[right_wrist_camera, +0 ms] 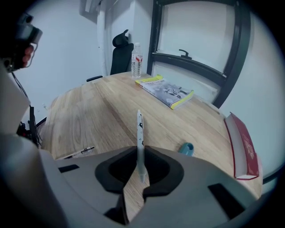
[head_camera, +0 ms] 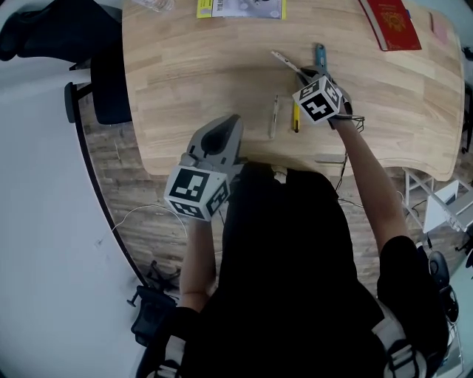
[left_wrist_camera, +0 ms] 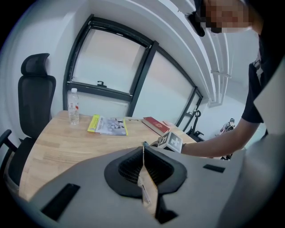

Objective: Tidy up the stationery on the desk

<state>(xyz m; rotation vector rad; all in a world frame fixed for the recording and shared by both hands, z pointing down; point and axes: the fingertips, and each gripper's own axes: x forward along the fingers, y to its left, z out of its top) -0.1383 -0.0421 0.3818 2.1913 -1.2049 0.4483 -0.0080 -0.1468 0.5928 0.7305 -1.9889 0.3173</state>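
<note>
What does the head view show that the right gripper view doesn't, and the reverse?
Only the head view: the left gripper by the desk's near edge, a yellow pen, and the person's black top. Only the right gripper view: the window frame, and a close look at the right gripper with its jaws closed on the white pen. Both: that white pen, the red book, the yellow booklet, the teal object and the wooden desk.
</note>
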